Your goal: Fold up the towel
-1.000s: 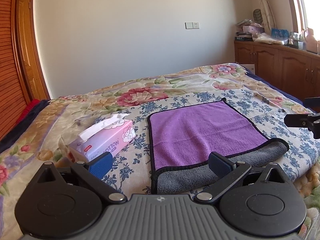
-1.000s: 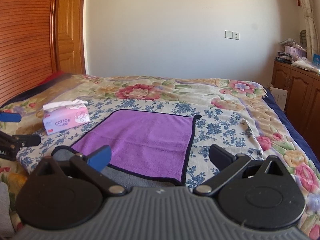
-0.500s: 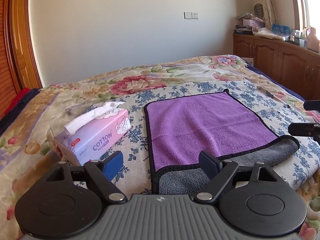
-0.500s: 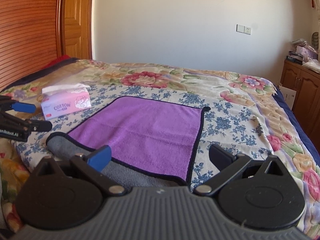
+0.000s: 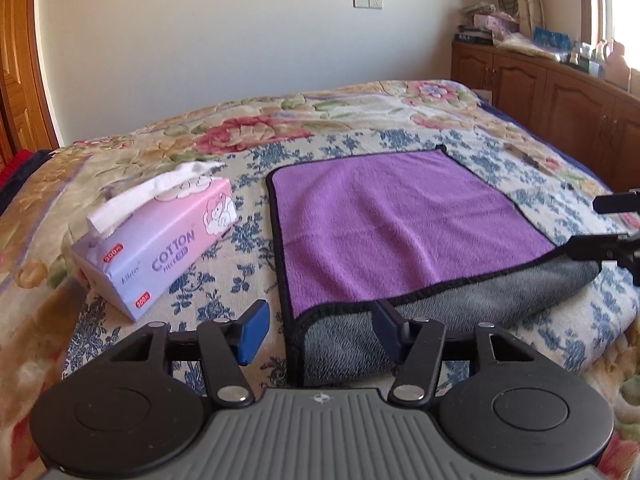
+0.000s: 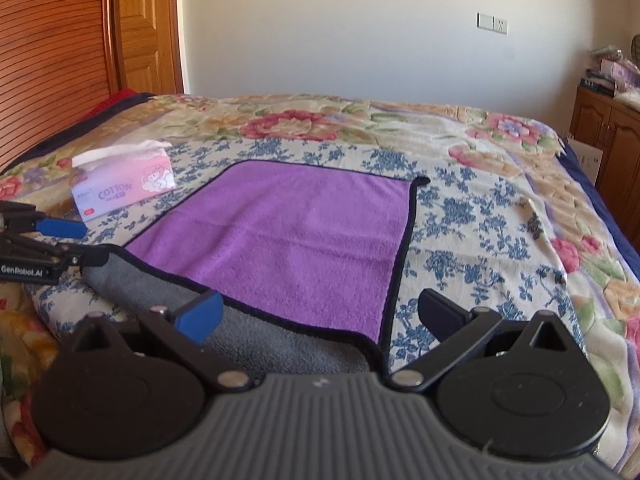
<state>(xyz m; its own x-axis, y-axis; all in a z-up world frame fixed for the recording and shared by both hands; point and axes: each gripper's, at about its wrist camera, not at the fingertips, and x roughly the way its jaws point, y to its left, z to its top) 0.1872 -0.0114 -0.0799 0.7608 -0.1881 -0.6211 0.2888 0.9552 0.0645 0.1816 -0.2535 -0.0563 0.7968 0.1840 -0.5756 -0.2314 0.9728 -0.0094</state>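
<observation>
A purple towel with black trim lies flat on the bed; its near edge is turned over and shows the grey underside. It also shows in the right wrist view. My left gripper is open, its jaws on either side of the towel's near left corner, just above it. My right gripper is open over the near right corner, empty. Each gripper shows at the edge of the other's view, the left gripper and the right gripper.
A pink tissue box lies on the floral bedspread left of the towel. Wooden cabinets with clutter stand at the right. A wooden wardrobe stands at the left.
Both grippers have moved forward and lower toward the towel's near folded edge. The tissue box and towel look larger and closer. The towel has not moved.
</observation>
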